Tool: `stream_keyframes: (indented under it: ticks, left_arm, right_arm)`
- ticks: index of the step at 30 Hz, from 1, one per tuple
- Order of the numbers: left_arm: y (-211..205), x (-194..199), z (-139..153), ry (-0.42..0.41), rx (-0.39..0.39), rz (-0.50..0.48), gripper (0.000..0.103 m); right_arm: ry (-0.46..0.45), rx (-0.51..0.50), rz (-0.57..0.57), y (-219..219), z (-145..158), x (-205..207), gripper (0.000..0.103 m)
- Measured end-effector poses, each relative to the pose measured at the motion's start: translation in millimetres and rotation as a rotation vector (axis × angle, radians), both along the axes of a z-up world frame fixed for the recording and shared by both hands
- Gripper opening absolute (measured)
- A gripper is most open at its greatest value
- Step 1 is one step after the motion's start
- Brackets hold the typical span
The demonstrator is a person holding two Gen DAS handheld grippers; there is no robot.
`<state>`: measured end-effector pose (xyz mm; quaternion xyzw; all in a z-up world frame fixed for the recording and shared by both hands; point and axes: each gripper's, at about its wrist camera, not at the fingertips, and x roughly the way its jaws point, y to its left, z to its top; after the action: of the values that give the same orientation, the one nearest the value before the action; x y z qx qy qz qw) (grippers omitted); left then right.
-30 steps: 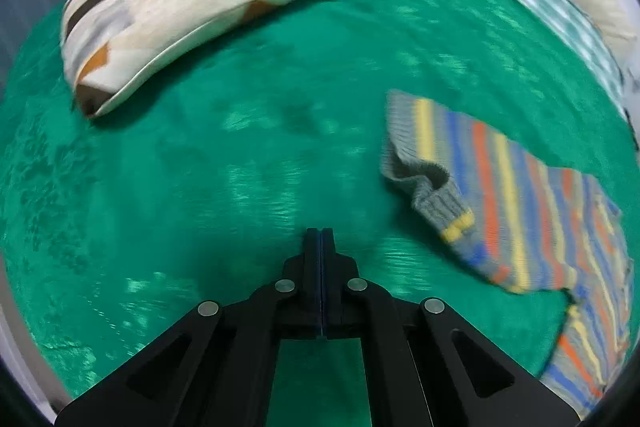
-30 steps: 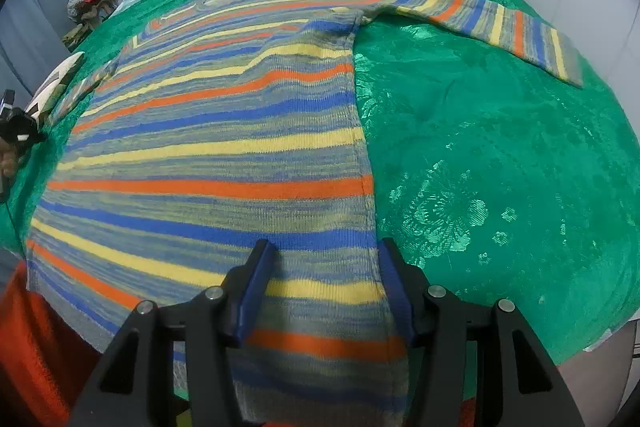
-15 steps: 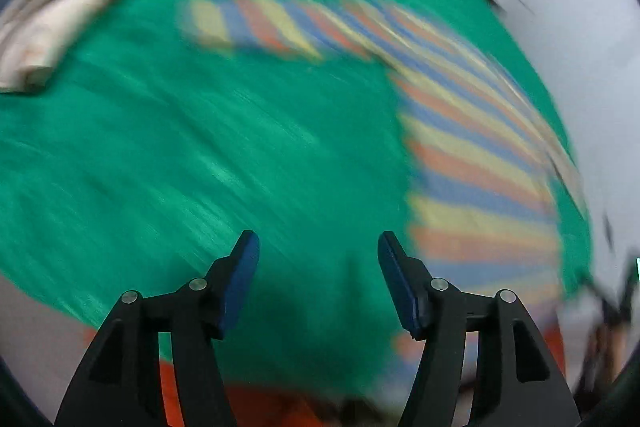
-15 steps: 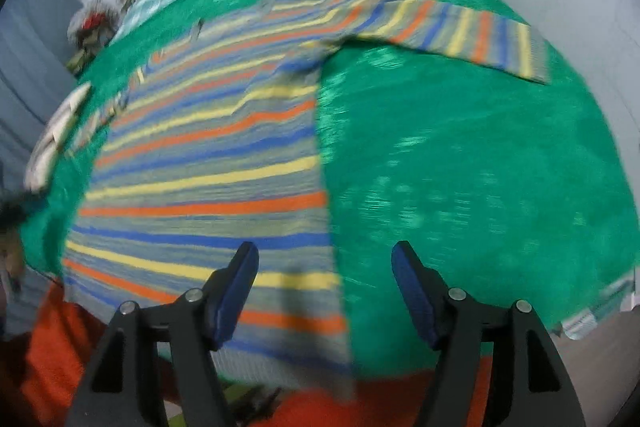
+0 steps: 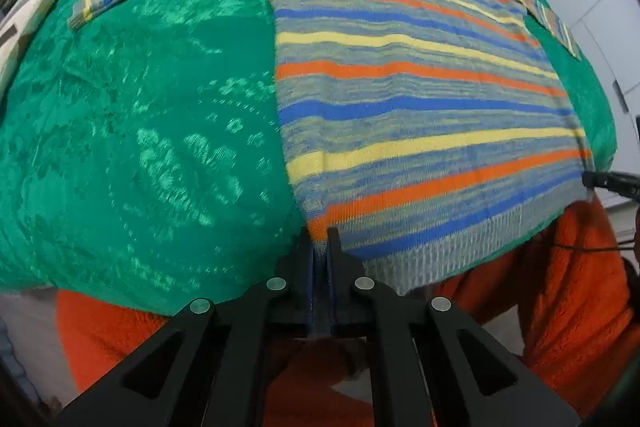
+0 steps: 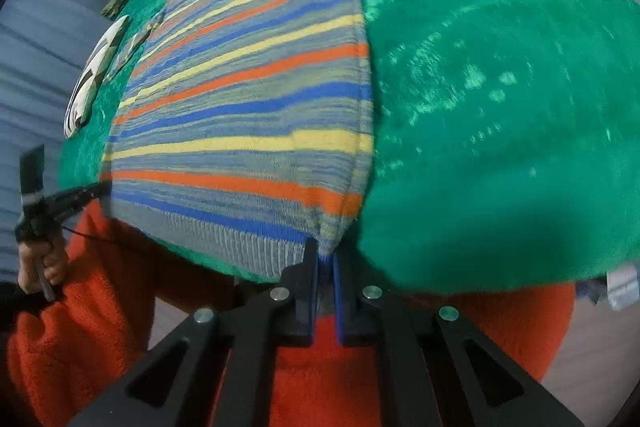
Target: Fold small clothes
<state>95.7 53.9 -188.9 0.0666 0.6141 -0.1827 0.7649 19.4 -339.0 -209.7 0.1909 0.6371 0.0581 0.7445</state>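
Lying flat on the green bedspread (image 5: 152, 131), the striped sweater (image 5: 400, 79) had both sleeves spread outward. The left gripper (image 5: 319, 247) was clamped on its bottom left hem corner, and the right gripper (image 6: 326, 255) pinched the bottom right corner. A patterned pillow (image 6: 94, 75) lay beside the sweater.

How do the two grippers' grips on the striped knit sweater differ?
The left gripper pinches the striped knit sweater's left hem corner; the right gripper pinches its right hem corner. The left grip sits at an orange stripe, the right at grey ribbing. Both are shut on the hem at the green bedspread's near edge.
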Motion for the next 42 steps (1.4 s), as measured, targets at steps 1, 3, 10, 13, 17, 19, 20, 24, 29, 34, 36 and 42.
stream_keyframes:
  ticks: [1, 3, 10, 13, 17, 19, 20, 24, 29, 34, 36, 42]
  left_arm:
    - [3, 0, 2, 0.008, -0.005, 0.008, 0.002]
    - [6, -5, 2, 0.017, -0.005, 0.002, 0.002]
    - [-11, 6, -16, 0.008, 0.092, -0.032, 0.003]
    - [-22, 5, -12, -0.026, 0.146, -0.031, 0.009]
    - [-26, -7, 9, -0.070, 0.159, -0.026, 0.053]
    - [-18, -6, 28, -0.114, 0.143, 0.009, 0.064]
    - [-12, -5, 37, -0.134, 0.138, 0.025, 0.066]
    - [9, 8, 77, -0.226, 0.096, 0.112, 0.074]
    - [-19, 36, 105, -0.319, -0.030, 0.107, 0.089]
    - [-75, 45, 64, -0.308, -0.009, 0.048, 0.091]
    - [-85, 44, 40, -0.278, 0.015, 0.050, 0.091]
    - [-87, 17, -21, -0.270, 0.113, 0.055, 0.102]
  right_arm:
    - [0.011, -0.012, -0.006, -1, 2, -3, 0.006]
    - [0.017, -0.034, -0.012, -1, 8, -9, 0.006]
    - [0.077, -0.099, -0.032, 4, -15, 5, 0.006]
    - [0.085, -0.136, -0.024, 12, -17, 13, 0.007]
    - [0.072, -0.147, -0.008, 18, -8, 12, 0.025]
    - [0.075, -0.153, -0.019, 14, 1, 6, 0.041]
    - [0.070, -0.160, -0.025, 10, 8, 2, 0.041]
    - [0.010, -0.244, -0.078, -16, 51, -7, 0.041]
    - [-0.177, -0.323, -0.091, -23, 107, 17, 0.043]
    - [-0.296, -0.254, -0.052, 10, 97, 74, 0.046]
    - [-0.278, -0.228, -0.034, 27, 73, 91, 0.046]
    - [-0.163, -0.254, -0.037, 62, -4, 87, 0.048]
